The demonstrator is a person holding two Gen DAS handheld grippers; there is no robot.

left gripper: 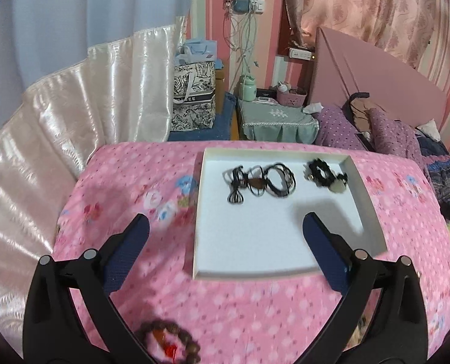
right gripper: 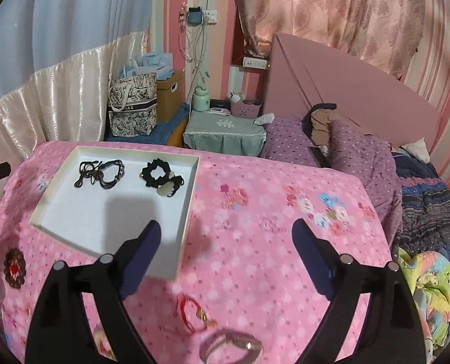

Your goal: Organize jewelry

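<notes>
A shallow white tray (left gripper: 255, 251) (right gripper: 73, 221) lies on the pink flowered cloth. At its far end are a bundle of black cords (left gripper: 260, 183) (right gripper: 100, 173) and black scrunchies with a pale bead (left gripper: 326, 173) (right gripper: 161, 179). My left gripper (left gripper: 225, 227) stands open above the tray's near half with nothing between its fingers. My right gripper (right gripper: 226, 235) is open too, over the cloth just right of the tray. A brown bead bracelet (left gripper: 170, 342) (right gripper: 14, 268) lies near the front. A red string bracelet (right gripper: 191, 312) and a silvery bangle (right gripper: 231, 348) lie below my right gripper.
The pink cloth (right gripper: 270, 273) ends at a far edge, beyond which are a green-covered nightstand (left gripper: 276, 121) and a patterned bag (left gripper: 193, 97). White satin drape (left gripper: 73, 121) hangs left. Purple bedding (right gripper: 361, 157) and a pink headboard (right gripper: 346, 97) lie right.
</notes>
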